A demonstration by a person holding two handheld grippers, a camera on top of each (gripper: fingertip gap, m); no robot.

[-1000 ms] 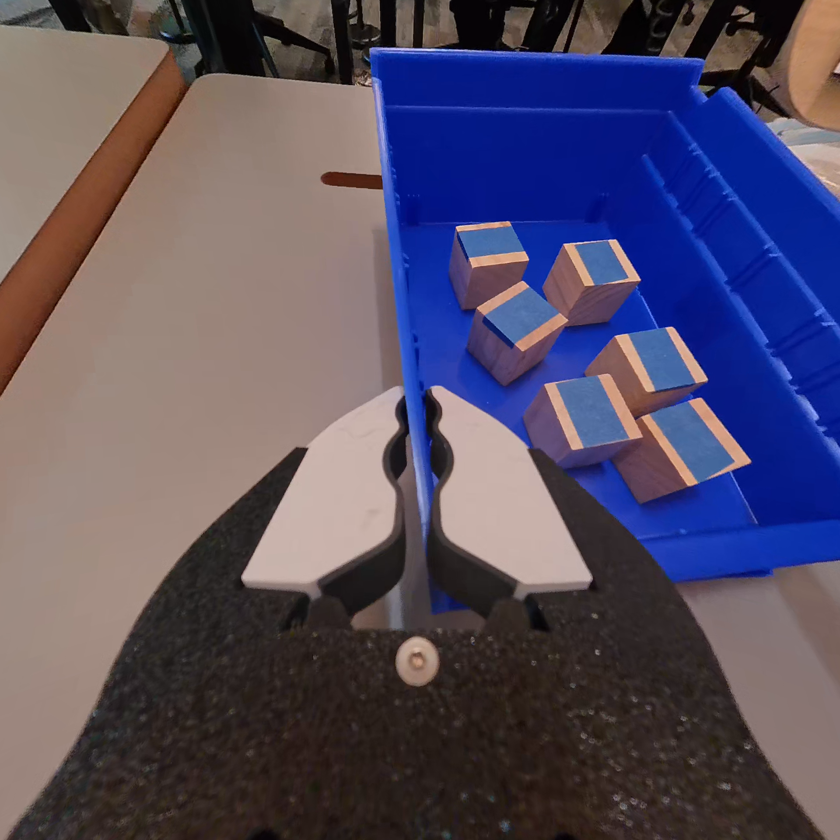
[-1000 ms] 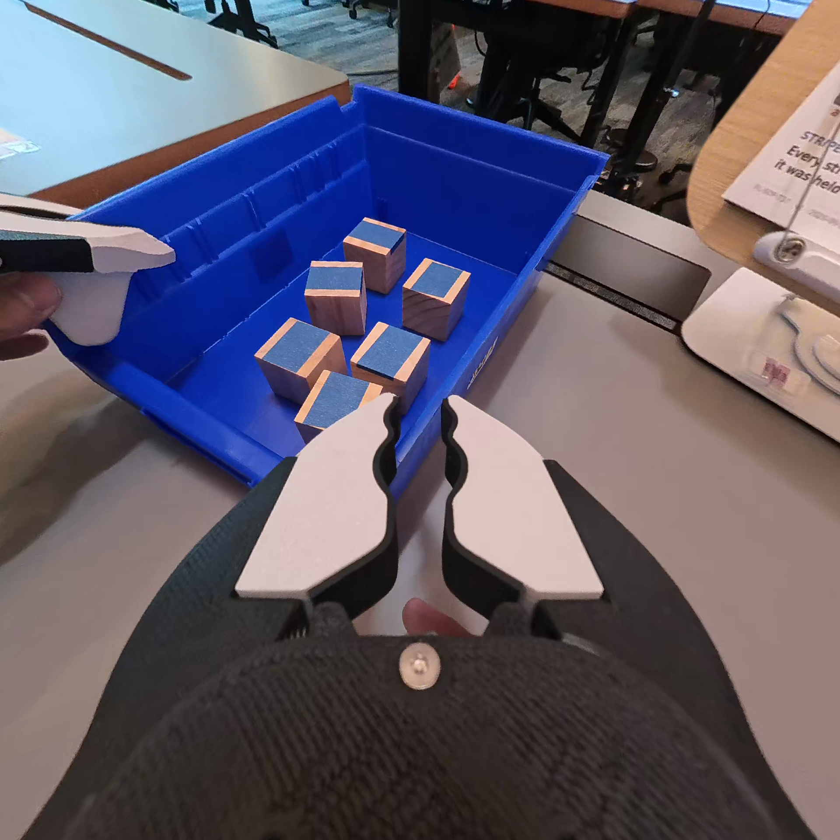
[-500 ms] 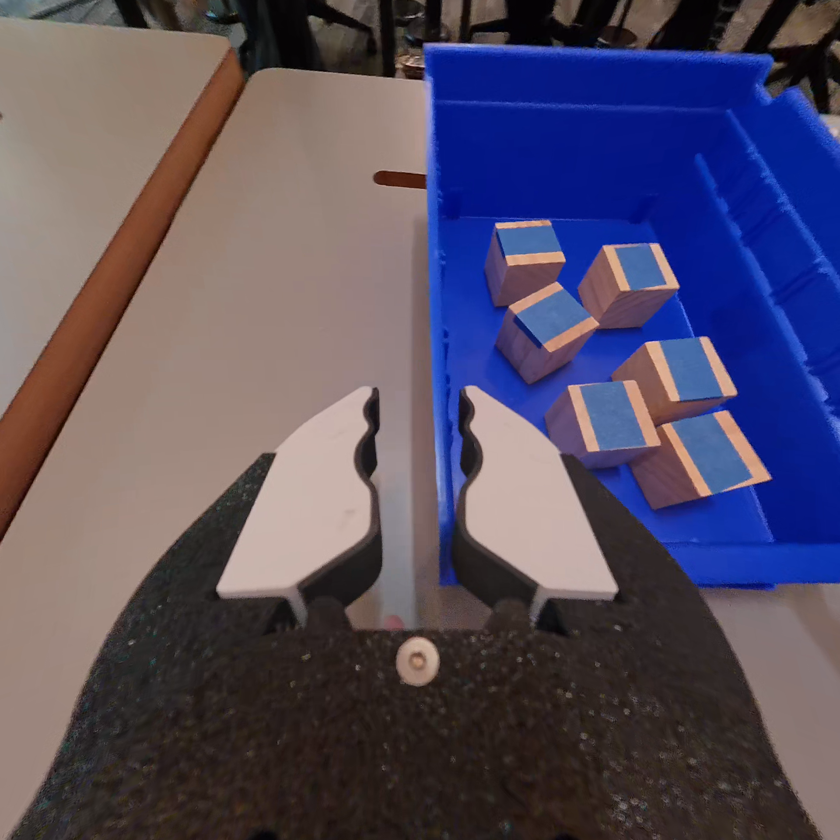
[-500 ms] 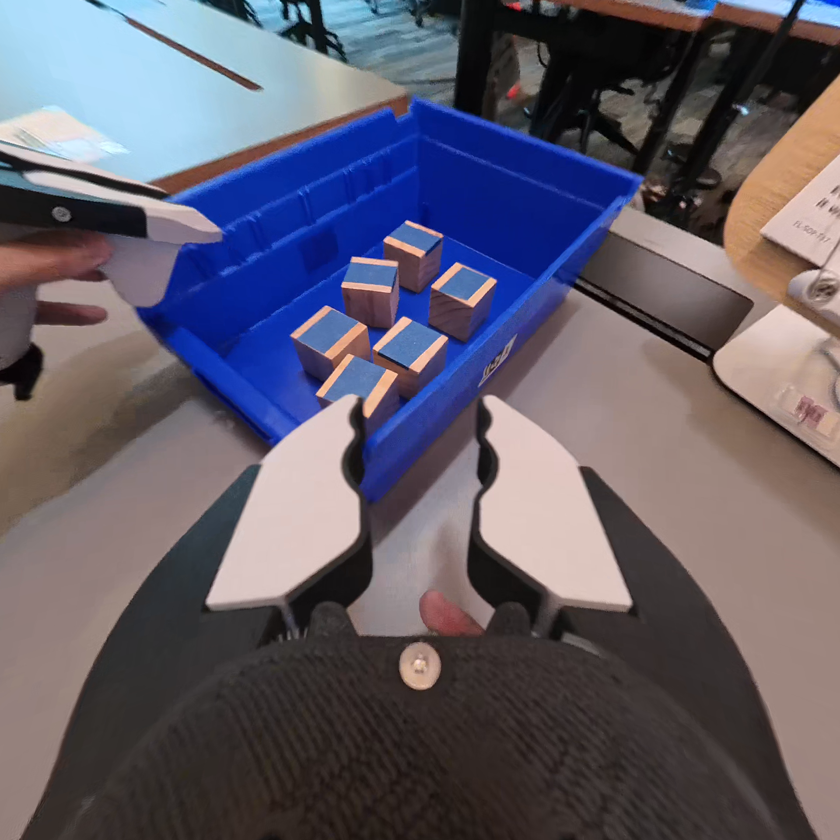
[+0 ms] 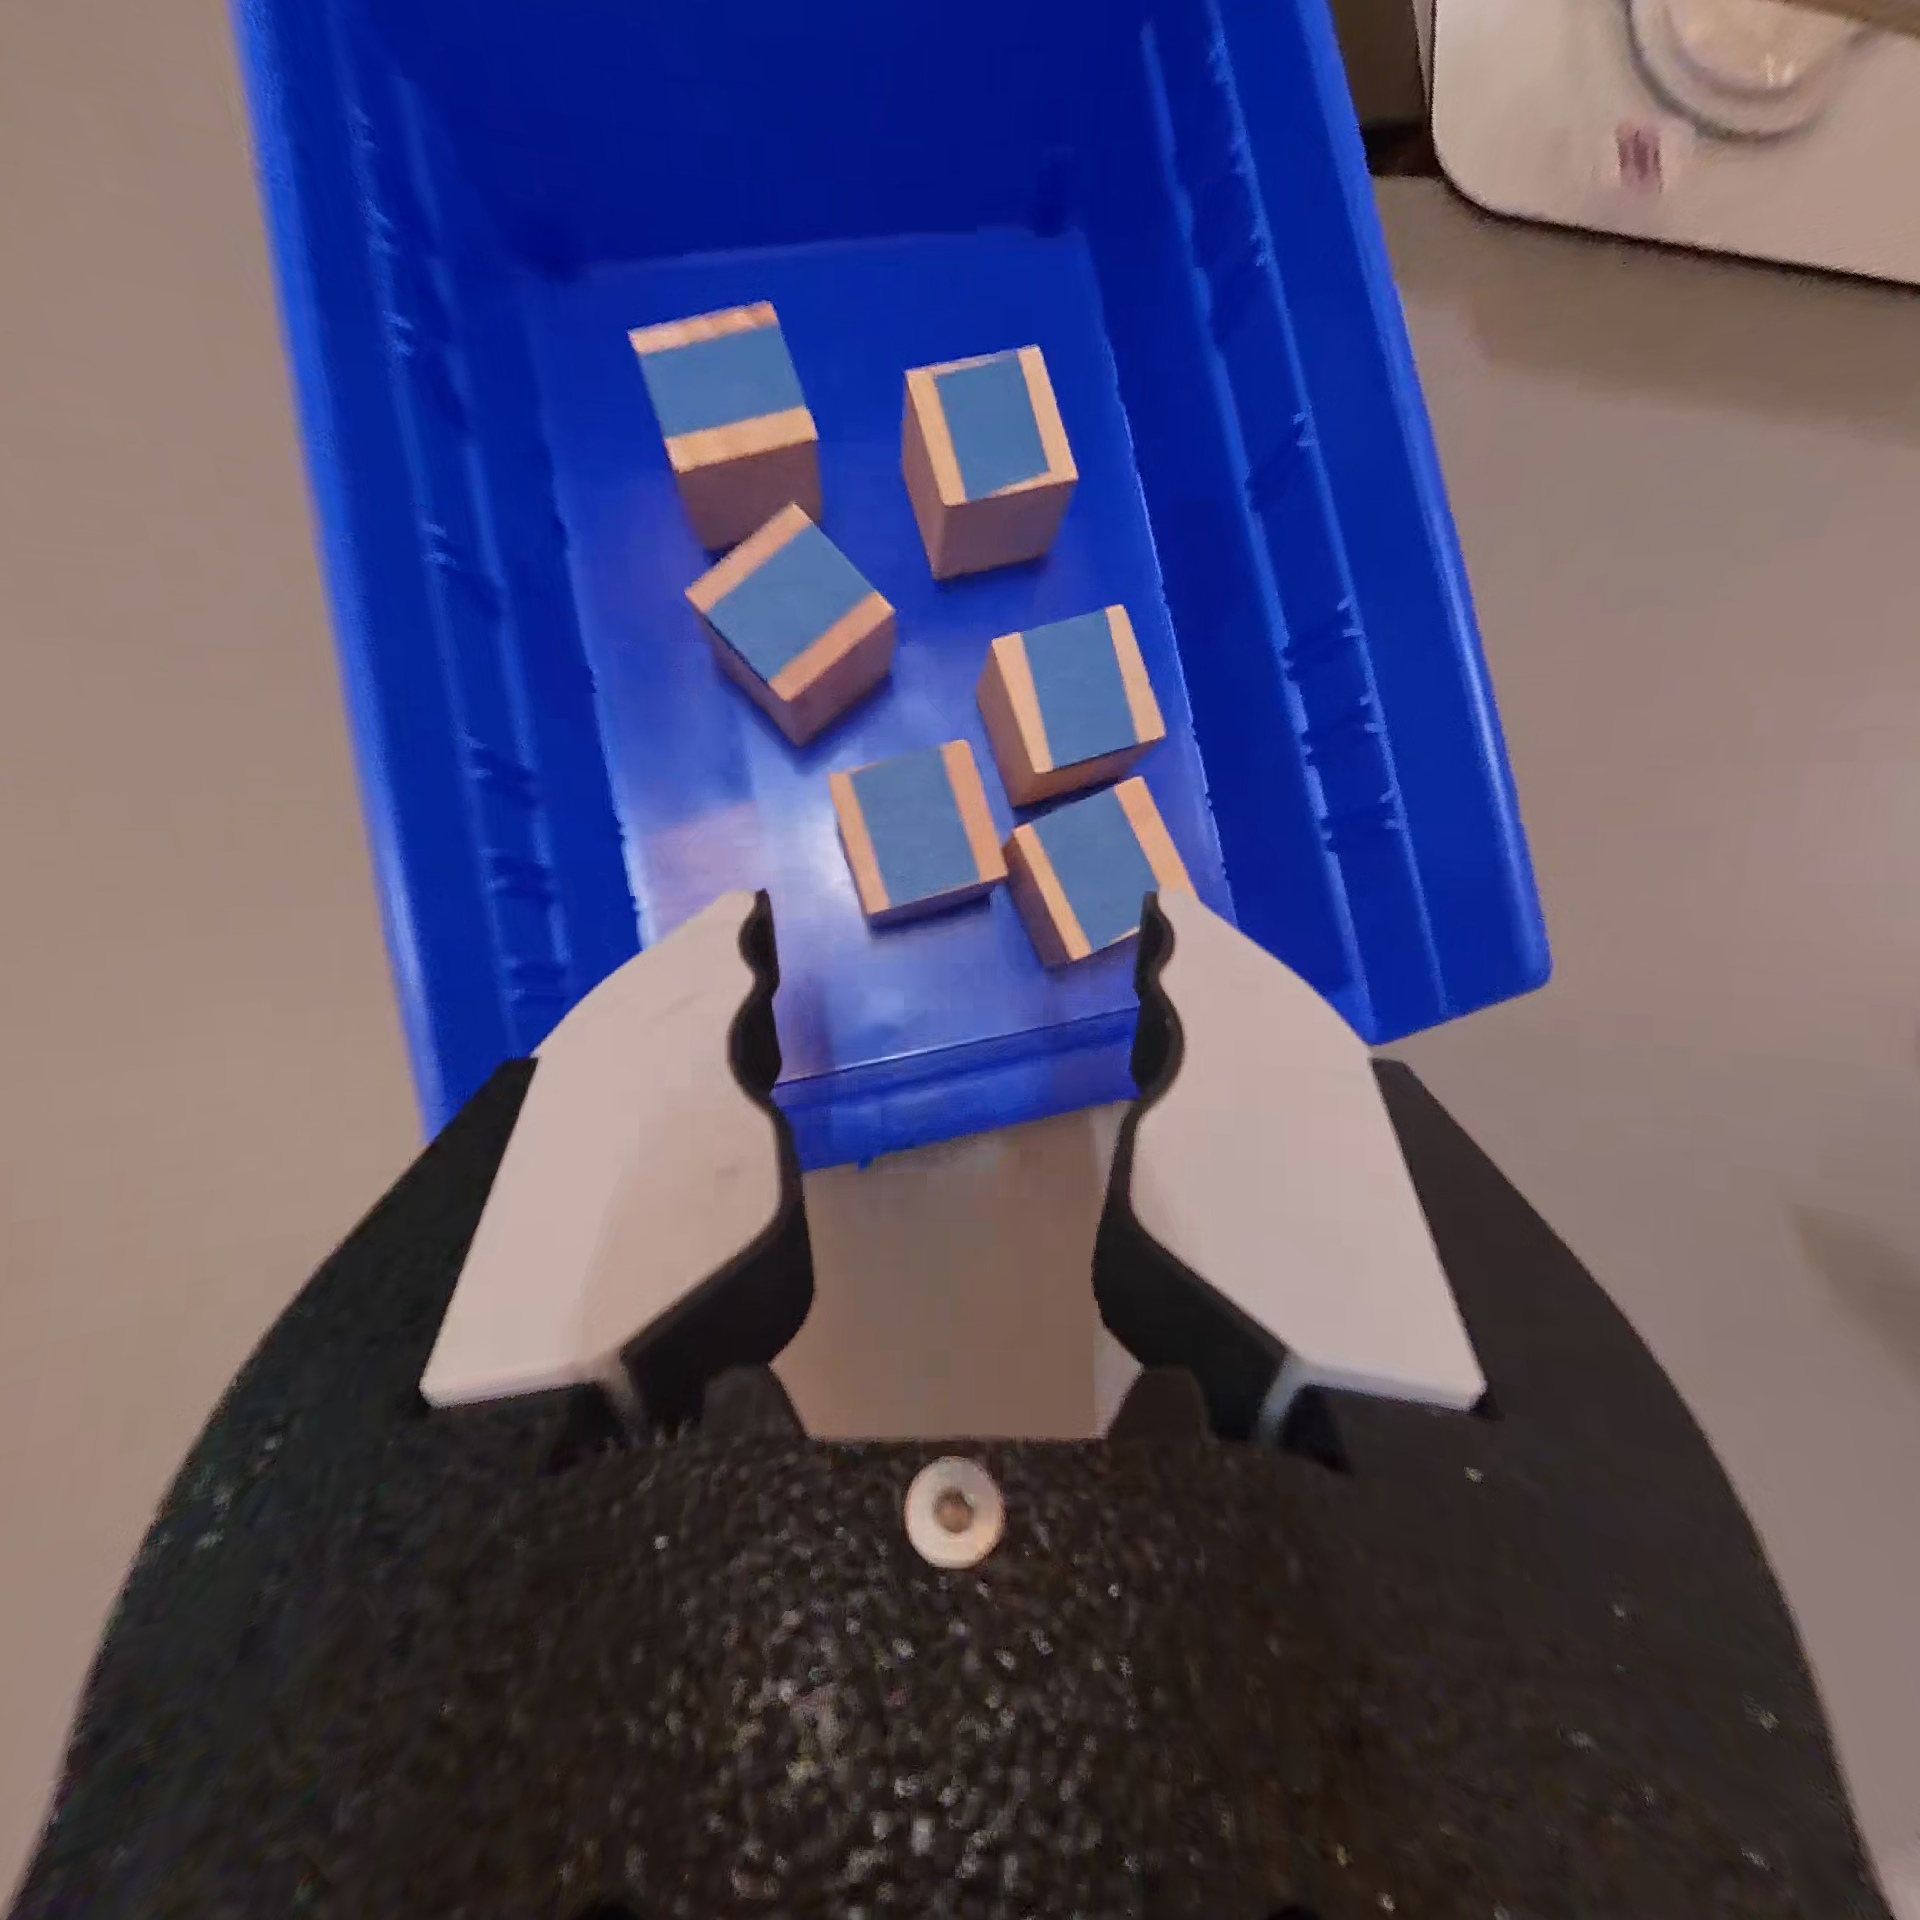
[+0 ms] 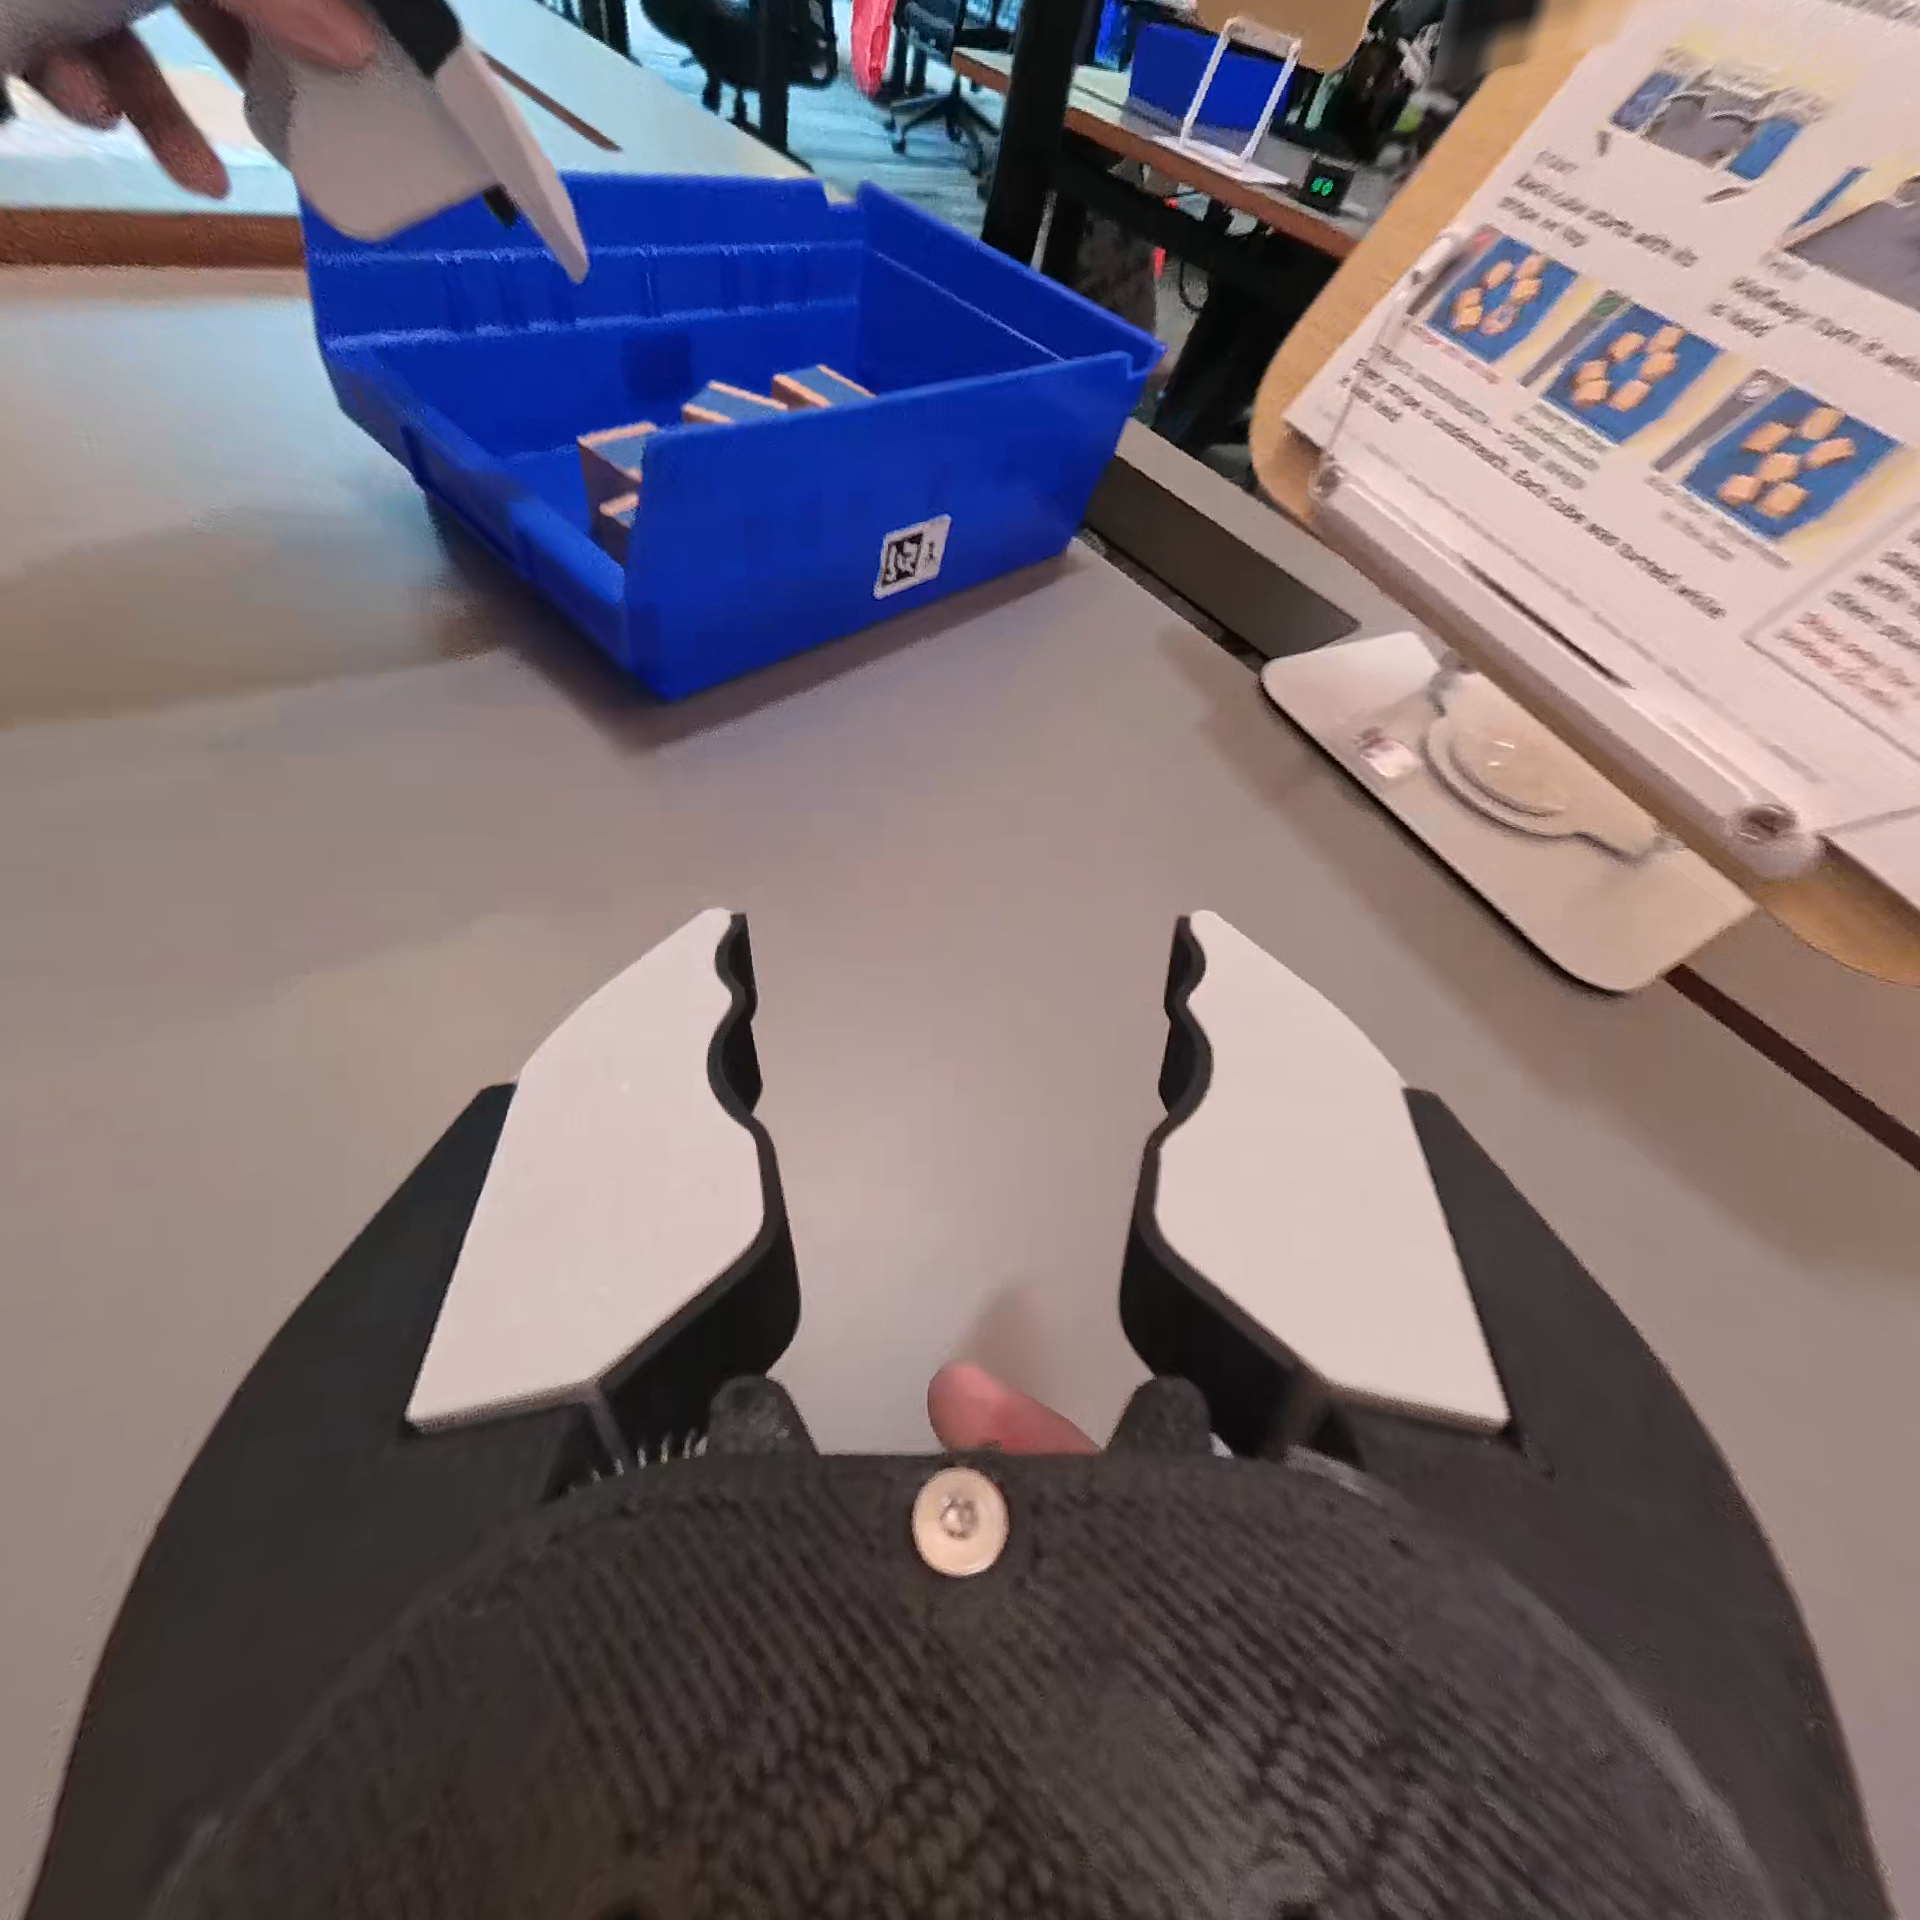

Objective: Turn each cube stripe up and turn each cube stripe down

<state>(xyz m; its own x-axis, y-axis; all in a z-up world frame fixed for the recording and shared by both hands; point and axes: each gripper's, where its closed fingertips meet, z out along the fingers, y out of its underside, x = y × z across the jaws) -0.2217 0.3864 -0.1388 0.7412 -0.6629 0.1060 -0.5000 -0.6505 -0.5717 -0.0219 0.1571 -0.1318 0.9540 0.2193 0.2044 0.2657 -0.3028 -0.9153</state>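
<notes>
Several wooden cubes with a blue stripe on top lie in a blue bin (image 5: 436,665); the nearest cube (image 5: 1091,873) sits by the bin's front right. My left gripper (image 5: 951,914) is open and empty, above the bin's near end, its fingertips over the floor in front of the cubes. My right gripper (image 6: 956,935) is open and empty over bare table, well back from the bin (image 6: 831,540). In the right wrist view some cubes (image 6: 727,405) peek over the bin wall, and the left gripper (image 6: 457,145), held by a hand, hangs above the bin's far side.
A white stand (image 6: 1507,800) holding an instruction sheet (image 6: 1662,416) sits on the table right of the bin. It shows in the left wrist view (image 5: 1683,125) at top right. Grey table (image 6: 520,831) surrounds the bin. Desks and chairs stand behind.
My left gripper opened wide, rose and swung over the bin's near end. My right gripper opened wider and pulled back away from the bin.
</notes>
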